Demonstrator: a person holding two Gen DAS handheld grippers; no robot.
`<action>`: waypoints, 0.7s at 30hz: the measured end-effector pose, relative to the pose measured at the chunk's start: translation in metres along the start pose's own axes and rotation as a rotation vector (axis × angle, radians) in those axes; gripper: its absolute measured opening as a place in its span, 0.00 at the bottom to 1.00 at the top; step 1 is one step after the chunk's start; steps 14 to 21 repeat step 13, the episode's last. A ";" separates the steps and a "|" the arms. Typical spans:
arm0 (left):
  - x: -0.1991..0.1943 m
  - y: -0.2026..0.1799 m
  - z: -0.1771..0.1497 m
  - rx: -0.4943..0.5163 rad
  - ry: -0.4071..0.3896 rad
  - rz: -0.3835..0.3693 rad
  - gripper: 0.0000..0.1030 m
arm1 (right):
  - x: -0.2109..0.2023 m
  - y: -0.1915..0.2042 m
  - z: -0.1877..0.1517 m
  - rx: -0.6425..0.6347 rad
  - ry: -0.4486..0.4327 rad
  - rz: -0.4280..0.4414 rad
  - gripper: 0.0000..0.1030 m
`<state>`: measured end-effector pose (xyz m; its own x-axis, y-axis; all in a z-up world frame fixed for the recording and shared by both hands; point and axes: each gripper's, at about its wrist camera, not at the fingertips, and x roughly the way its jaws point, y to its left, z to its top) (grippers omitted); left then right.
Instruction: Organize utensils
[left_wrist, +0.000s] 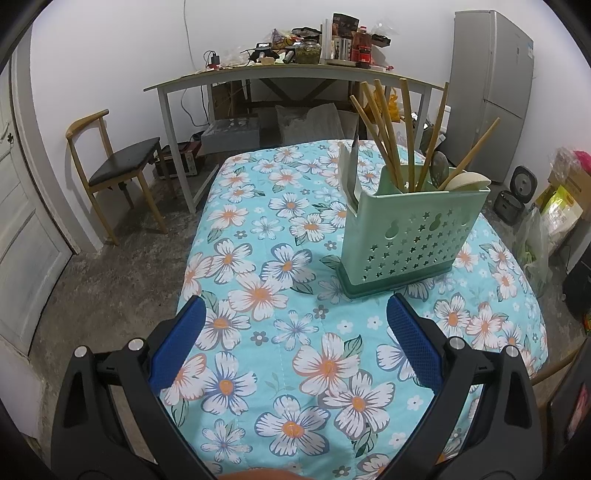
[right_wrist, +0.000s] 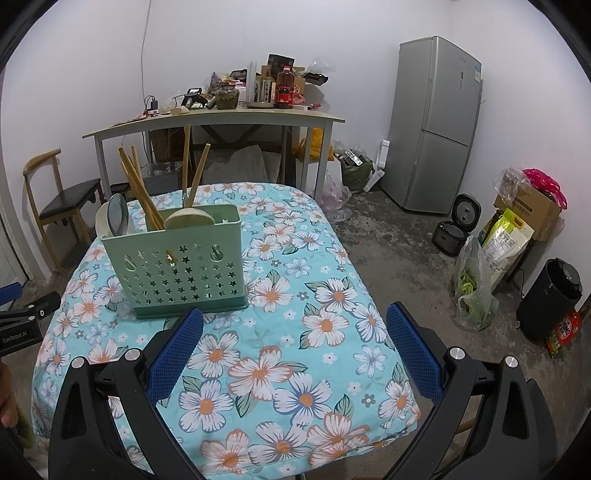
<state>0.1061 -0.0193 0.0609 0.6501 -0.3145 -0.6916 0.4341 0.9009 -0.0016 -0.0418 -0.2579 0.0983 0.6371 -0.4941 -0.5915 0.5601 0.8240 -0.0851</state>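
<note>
Left claw (left_wrist: 295, 328): jaws wide apart, nothing between them, held over the near part of the floral tablecloth (left_wrist: 258, 258). From its camera I see the green utensil caddy (left_wrist: 406, 236) ahead and to the right, standing upright on the cloth, well clear of the fingertips.

Caddy contents: chopsticks (left_wrist: 384, 136) upright, fanned outward, long axes near vertical; a dark ladle (right_wrist: 117, 216) and a pale spoon (right_wrist: 189, 218) among them; a knife blade (left_wrist: 355, 162) in the slot on its left end.

Right claw (right_wrist: 294, 328): jaws also wide apart and empty. From here the caddy lies ahead and to the left, its base just beyond the left fingertip (right_wrist: 192, 325).

Judgement: no loose utensil visible on the cloth; sorting looks done or nearly so. Right claw is nearer the caddy; any grab at a handle needs a reach forward-left and upward
</note>
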 end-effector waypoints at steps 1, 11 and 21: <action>0.000 0.000 0.000 0.001 -0.001 0.001 0.92 | 0.000 0.000 0.000 0.000 -0.001 -0.001 0.94; -0.003 0.004 0.001 -0.017 0.000 0.005 0.92 | -0.002 0.001 0.001 -0.002 -0.004 -0.002 0.94; -0.003 0.005 0.001 -0.021 0.001 0.005 0.92 | -0.002 0.001 0.001 -0.003 -0.004 -0.002 0.94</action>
